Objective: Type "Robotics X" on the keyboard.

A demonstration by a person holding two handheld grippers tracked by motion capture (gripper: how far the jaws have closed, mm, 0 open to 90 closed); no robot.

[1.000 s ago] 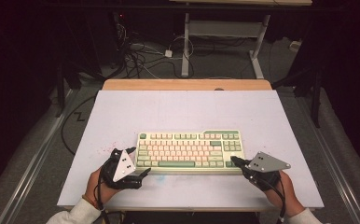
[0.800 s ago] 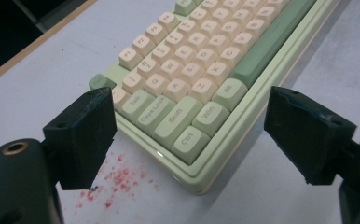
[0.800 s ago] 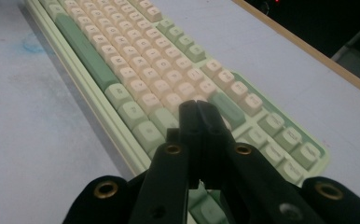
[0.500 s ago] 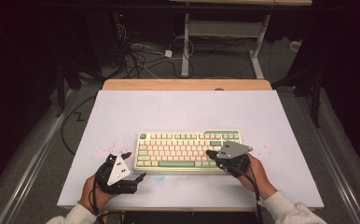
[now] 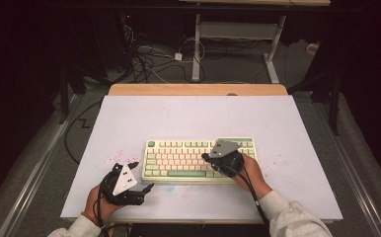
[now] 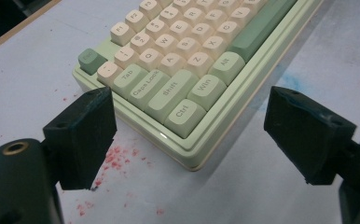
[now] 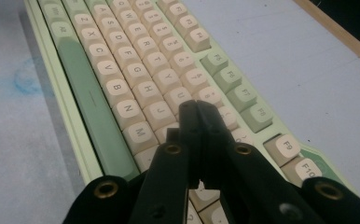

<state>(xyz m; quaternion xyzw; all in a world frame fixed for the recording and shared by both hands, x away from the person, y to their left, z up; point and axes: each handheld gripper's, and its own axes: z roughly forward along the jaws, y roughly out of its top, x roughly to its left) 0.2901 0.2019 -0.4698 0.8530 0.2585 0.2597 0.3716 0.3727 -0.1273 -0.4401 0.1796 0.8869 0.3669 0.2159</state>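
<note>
Both grippers were at the near side of the keyboard [image 5: 200, 159]. Right gripper [image 5: 207, 157] hung over the keyboard's right-hand half with its jaws pressed together, nothing between them; in the right gripper view [image 7: 197, 108] the closed tips sat just above the cream letter keys, near the J and K, though whether they touched a cap could not be told. From those tips the green space bar [image 7: 94, 112] ran along to the left, and the row of green function keys [image 7: 236, 88] lay to the right, with bare white table [image 7: 280, 51] beyond them up to a wooden edge strip [image 7: 341, 32].

Left gripper [image 5: 140, 175] rested on the table off the keyboard's near left corner, its jaws spread wide and holding nothing. In the left gripper view [image 6: 187, 121] that corner sat between and just ahead of the two black pads [image 6: 82, 135], the Ctrl key [image 6: 183, 113] nearest, apart from both pads. Red specks [image 6: 117, 158] dotted the surface by the left pad, and a faint blue smear [image 6: 285, 81] lay close to the right one.

Around the keyboard the table stretched open: a broad bare band beyond its far edge up to the wooden strip [image 5: 198, 89], wide margins at either end, and a narrower strip along the near edge where the person's hands came in.
</note>
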